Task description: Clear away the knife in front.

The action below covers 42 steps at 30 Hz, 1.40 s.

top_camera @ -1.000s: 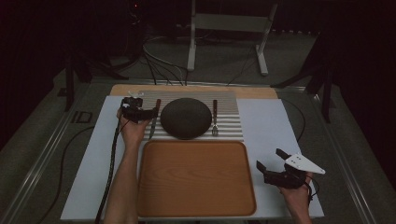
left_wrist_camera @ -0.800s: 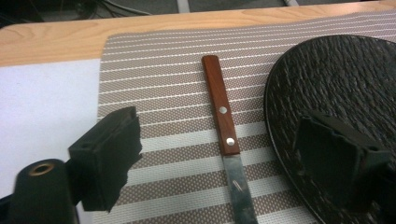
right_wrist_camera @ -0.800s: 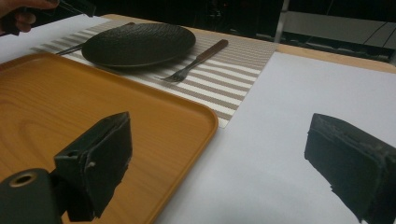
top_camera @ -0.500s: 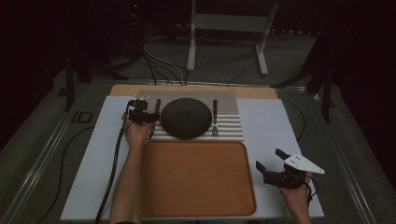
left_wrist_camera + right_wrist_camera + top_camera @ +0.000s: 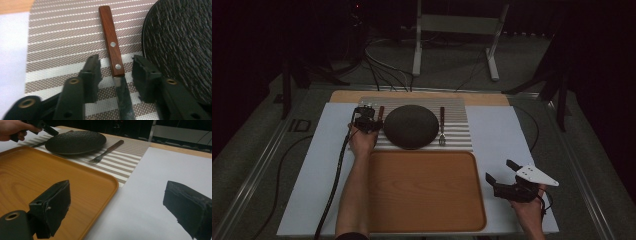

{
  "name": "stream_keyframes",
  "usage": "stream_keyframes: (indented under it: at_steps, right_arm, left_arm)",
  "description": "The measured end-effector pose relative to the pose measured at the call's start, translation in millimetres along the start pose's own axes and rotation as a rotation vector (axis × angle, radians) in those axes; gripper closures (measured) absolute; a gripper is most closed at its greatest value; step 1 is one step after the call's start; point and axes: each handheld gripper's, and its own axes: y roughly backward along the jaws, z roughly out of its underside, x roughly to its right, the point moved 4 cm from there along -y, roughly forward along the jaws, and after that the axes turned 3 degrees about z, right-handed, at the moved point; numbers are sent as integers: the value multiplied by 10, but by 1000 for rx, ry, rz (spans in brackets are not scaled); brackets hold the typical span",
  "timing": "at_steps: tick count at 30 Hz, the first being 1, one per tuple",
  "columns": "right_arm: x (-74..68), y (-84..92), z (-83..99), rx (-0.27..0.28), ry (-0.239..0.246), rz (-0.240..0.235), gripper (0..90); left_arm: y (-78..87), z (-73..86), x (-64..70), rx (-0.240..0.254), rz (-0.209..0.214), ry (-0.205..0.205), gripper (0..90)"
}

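Knife [image 5: 115, 52] on striped placemat [image 5: 457, 112] (dark room) sits between closing left gripper [image 5: 116, 75] pads, untouched.

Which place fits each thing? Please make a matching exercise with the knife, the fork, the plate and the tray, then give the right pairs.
Things:
1. knife
2. fork
3. plate
4. tray

Places:
A. middle of the striped mat
B. on the white sheet, nearer the person than the mat
C. between the open jaws of the left gripper
D. on the mat, on the plate's right

Pairs: 1-C, 2-D, 3-A, 4-B
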Motion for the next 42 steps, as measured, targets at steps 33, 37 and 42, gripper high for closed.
stream_keyframes:
  at_steps: [33, 37, 42]
  right_arm:
    - [-3, -1, 6, -10, 23, 12, 75]
    - [-3, -3, 6, -11, 23, 12, 75]
    - [-4, -4, 7, -12, 24, 12, 75]
  left_arm:
    - [245, -48, -67, -26, 11, 34, 786]
    - [290, -52, -76, -10, 18, 45, 786]
    - [345, -45, -87, 5, 21, 60, 785]
